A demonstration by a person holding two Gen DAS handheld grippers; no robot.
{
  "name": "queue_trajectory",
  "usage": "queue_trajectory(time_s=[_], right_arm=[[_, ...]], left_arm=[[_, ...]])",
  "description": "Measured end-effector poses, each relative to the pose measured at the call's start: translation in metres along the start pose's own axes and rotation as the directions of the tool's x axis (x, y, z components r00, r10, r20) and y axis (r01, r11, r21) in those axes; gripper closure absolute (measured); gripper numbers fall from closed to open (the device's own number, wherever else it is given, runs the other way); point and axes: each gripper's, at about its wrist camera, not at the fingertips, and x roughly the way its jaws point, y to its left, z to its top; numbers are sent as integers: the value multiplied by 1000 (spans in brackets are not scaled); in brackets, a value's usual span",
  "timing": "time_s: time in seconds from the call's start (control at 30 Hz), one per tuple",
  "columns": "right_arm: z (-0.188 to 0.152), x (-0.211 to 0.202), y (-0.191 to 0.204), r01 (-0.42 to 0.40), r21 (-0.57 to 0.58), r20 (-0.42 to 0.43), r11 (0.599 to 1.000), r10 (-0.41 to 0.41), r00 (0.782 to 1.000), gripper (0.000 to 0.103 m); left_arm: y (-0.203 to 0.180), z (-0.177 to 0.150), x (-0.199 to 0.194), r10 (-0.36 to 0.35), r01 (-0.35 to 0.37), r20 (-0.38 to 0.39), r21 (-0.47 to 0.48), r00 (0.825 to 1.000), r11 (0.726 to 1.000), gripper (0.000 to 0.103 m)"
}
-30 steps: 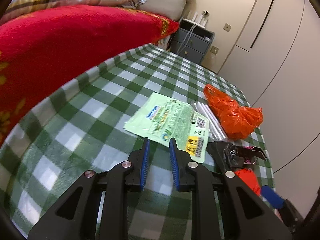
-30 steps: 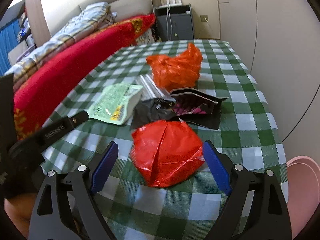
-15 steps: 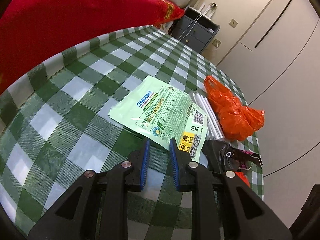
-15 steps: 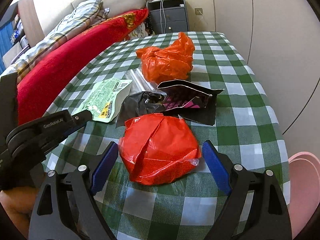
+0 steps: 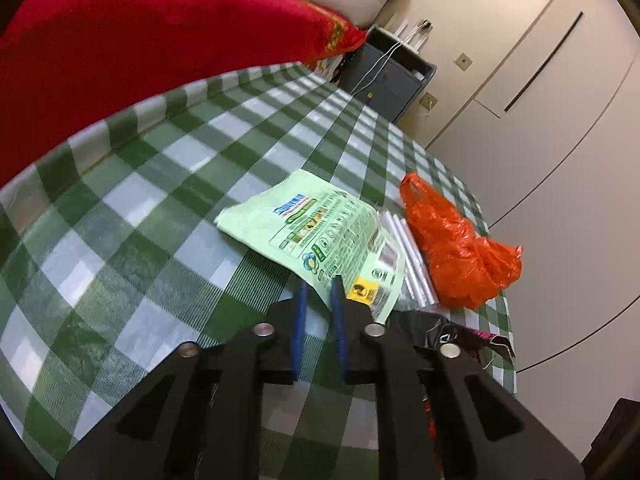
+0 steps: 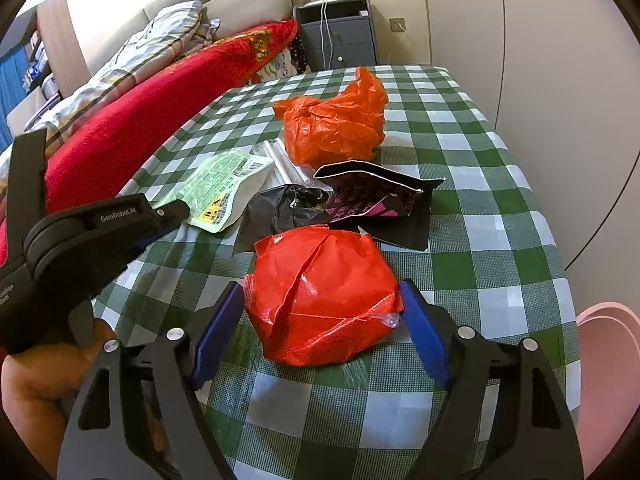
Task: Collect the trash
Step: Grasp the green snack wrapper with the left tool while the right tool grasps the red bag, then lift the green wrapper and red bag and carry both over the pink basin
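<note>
1. The trash lies bunched on the green-checked counter (image 6: 480, 240). Nearest me is a crumpled red bag (image 6: 320, 296), which sits between the 2 blue pads of the right tool (image 6: 320, 286).
2. The right tool's jaws stand wide and have just been closing in. The pads flank the red bag's sides very closely, but I cannot tell whether they touch it.
3. The left tool (image 5: 320, 282) points down at the near edge of a pale green packet (image 5: 320, 232), which lies flat and printed side up. Its jaws have just been closing to a narrow gap. The packet's edge reaches the tips, with the right-hand tip overlapping it. I still see checked cloth between the pads, so they are not clamped on anything.
4. Just behind the red bag lie a crumpled black film (image 6: 280, 208) and a torn black-and-pink pouch (image 6: 376, 200), touching each other.
5. Beyond those sits a puffed orange bag (image 6: 336, 124). A clear sleeve of tubes (image 5: 412, 264) lies between it and the green packet.
6. In the right wrist view, a hand (image 6: 36, 380) holds the left tool at the lower left.
7. A red blanket (image 5: 140, 40) runs along the counter's left side, a grey nightstand (image 6: 340, 36) stands past the far end, and a pink bin (image 6: 608, 380) shows at the right edge.
</note>
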Motion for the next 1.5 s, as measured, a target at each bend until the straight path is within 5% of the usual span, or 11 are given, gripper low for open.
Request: queue_trajectory(time_s=[0.53, 1.5], right_arm=[[4, -45, -7, 24, 19, 92, 1000, -25, 995, 27], [-18, -181, -28, 158, 64, 261, 985, -169, 950, 27]], left_arm=[[-43, -3, -47, 6, -28, 99, 225, 995, 974, 103], [-92, -67, -146, -106, 55, 85, 459, 991, 887, 103]])
